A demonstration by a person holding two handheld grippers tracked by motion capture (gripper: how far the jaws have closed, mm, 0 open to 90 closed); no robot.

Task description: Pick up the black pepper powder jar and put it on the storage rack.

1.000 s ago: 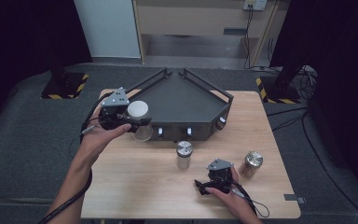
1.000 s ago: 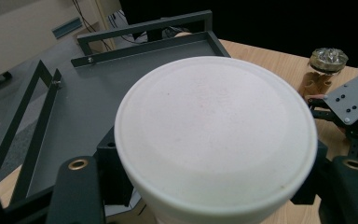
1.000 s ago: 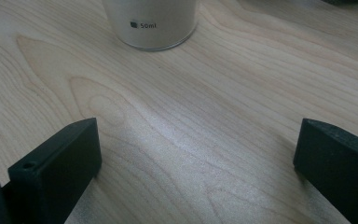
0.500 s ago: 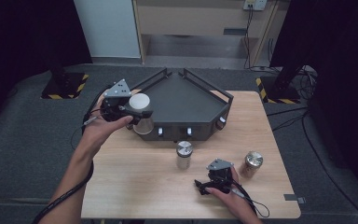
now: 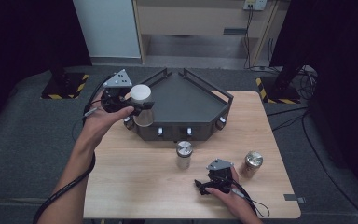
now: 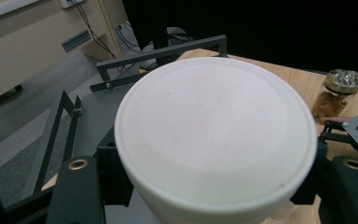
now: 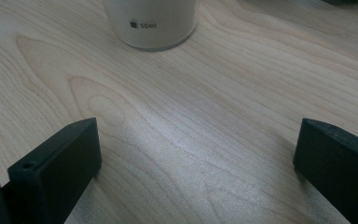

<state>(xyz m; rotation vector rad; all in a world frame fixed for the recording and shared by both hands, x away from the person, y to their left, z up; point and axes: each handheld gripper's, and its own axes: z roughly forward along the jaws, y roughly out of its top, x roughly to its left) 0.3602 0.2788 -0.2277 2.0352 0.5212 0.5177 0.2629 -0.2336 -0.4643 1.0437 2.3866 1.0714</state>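
My left gripper (image 5: 141, 110) is shut on a clear jar with a white lid (image 5: 141, 94), holding it upright in the air over the left corner of the dark angular tray (image 5: 200, 133). In the left gripper view the white lid (image 6: 214, 135) sits between the two black jaws of the left gripper (image 6: 214, 191). My right gripper (image 5: 202, 186) rests on the wooden table near the front edge, open, with bare wood between its jaws (image 7: 196, 163). A jar with a silver lid (image 5: 183, 153) stands just beyond it; its base marked 50ml (image 7: 151, 23) shows at the top of the right gripper view.
Another jar with a metallic lid (image 5: 253, 162) stands at the table's right, seen also past the tray rail (image 6: 338, 91). The tray has raised black rails (image 6: 158, 56) around a flat dark floor. Grey mats and cables surround the table (image 5: 135, 186).
My left gripper has lifted the white-lidded jar and carried it to the right, from beside the tray's left corner to above it. The right gripper has stayed put.
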